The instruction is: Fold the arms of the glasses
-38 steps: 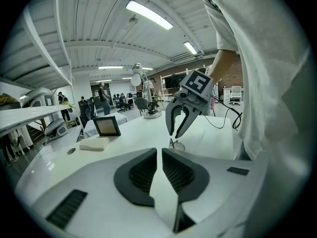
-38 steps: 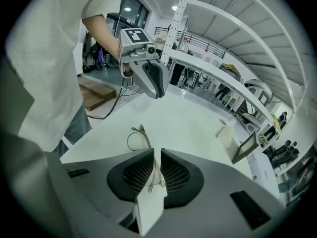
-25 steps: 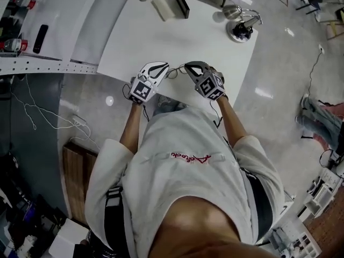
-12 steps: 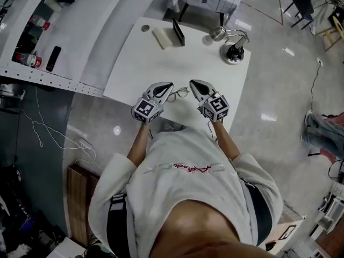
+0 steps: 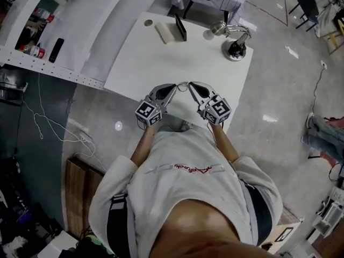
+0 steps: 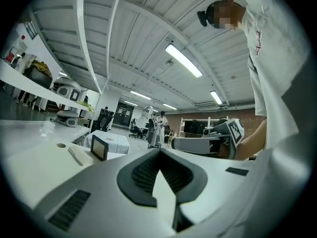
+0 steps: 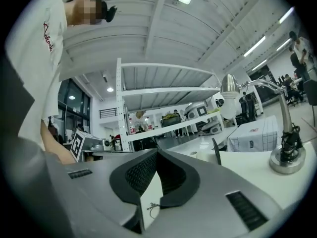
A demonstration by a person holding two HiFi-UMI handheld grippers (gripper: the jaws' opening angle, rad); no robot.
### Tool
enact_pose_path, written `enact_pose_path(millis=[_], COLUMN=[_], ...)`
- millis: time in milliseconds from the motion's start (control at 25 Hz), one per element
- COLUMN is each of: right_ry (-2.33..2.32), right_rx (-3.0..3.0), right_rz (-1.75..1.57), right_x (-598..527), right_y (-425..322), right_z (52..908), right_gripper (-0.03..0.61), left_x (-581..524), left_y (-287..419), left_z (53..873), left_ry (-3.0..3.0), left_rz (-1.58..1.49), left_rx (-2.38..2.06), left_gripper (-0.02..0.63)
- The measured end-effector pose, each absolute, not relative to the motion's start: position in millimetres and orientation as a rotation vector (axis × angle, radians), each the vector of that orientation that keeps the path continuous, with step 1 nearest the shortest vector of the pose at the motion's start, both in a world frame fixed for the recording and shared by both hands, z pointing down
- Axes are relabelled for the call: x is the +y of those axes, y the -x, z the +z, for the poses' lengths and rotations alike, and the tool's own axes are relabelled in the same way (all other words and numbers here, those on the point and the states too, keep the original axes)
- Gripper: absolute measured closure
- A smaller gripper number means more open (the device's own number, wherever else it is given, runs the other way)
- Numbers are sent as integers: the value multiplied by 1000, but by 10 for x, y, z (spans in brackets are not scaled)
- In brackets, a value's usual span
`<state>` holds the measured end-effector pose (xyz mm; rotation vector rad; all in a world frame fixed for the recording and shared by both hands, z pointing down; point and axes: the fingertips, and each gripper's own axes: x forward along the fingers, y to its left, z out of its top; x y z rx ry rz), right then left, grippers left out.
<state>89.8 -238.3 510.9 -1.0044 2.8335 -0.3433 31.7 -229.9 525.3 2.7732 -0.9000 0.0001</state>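
Note:
The thin wire-framed glasses [image 5: 182, 84] hang between my two grippers, above the near edge of the white table [image 5: 177, 52]. My left gripper [image 5: 173, 88] has its tips closed on their left end. My right gripper [image 5: 191, 85] is shut on their right end. In the left gripper view the jaws [image 6: 158, 151] meet at the tips and hide the glasses. The right gripper view shows shut jaws [image 7: 157, 152] with a small piece of wire [image 7: 153, 207] poking out low between them. Each gripper faces the other, roughly level.
At the table's far side stand a chrome desk lamp [image 5: 235, 42], a small black-screened device [image 5: 180, 28] and a white block [image 5: 164, 34]. A round hole [image 5: 148, 22] is in the far left corner. Grey floor lies to the right of the table, white shelving to the left.
Both grippers have lifted off the table with the glasses between them. Their tips have drawn closer together, and both have rolled.

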Motion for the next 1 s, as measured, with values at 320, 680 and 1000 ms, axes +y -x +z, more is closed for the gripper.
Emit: enact_pose_path(millis=[320, 680, 1000], right_ry=[1080, 1195, 1271], right_rx=[2911, 2902, 2907], right_rz=[-241, -145, -139], right_x=[-2008, -1424, -598], right_y=[-859, -499, -204], right_z=[5105, 5023, 5135], right_gripper=[543, 545, 545], left_x=[-2003, -1304, -555], left_y=[-361, 78, 380], left_z=[5117, 5008, 5099], left_ry=[-2823, -2891, -2868], left_rz=[10, 15, -16], left_rx=[-804, -800, -770], left_gripper=[586, 586, 586])
